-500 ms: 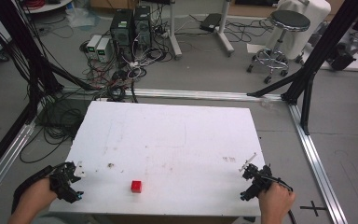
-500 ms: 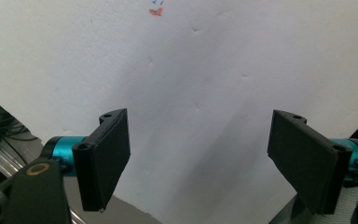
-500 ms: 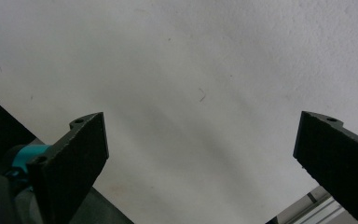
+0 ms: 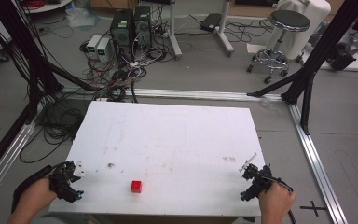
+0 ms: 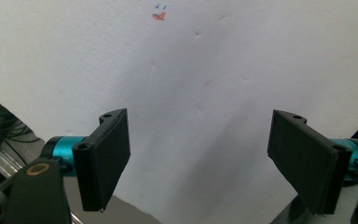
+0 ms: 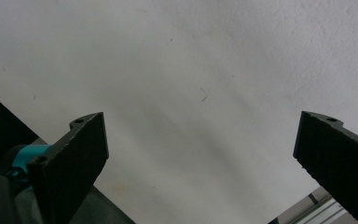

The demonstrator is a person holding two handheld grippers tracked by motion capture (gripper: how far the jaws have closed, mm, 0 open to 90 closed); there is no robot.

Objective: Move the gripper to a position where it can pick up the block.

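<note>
A small red cube [image 4: 136, 186] sits on the white table [image 4: 168, 140] near its front edge, left of centre. My left gripper [image 4: 72, 179] rests at the front left corner, held by a hand; in the left gripper view its jaws stand wide apart over bare white surface, left gripper [image 5: 198, 158] open with nothing between. My right gripper [image 4: 251, 179] is at the front right corner in the other hand; in the right gripper view the right gripper [image 6: 200, 158] is open and empty too. The cube lies between the two grippers, nearer the left one.
Aluminium rails [image 4: 314, 154] frame the table on the floor. Behind it lie tangled cables [image 4: 116, 74], computer boxes [image 4: 130, 23], and a stool [image 4: 279, 42]. Black frame struts [image 4: 32, 60] rise at the left and right. Faint smudges [image 4: 111, 165] mark the tabletop.
</note>
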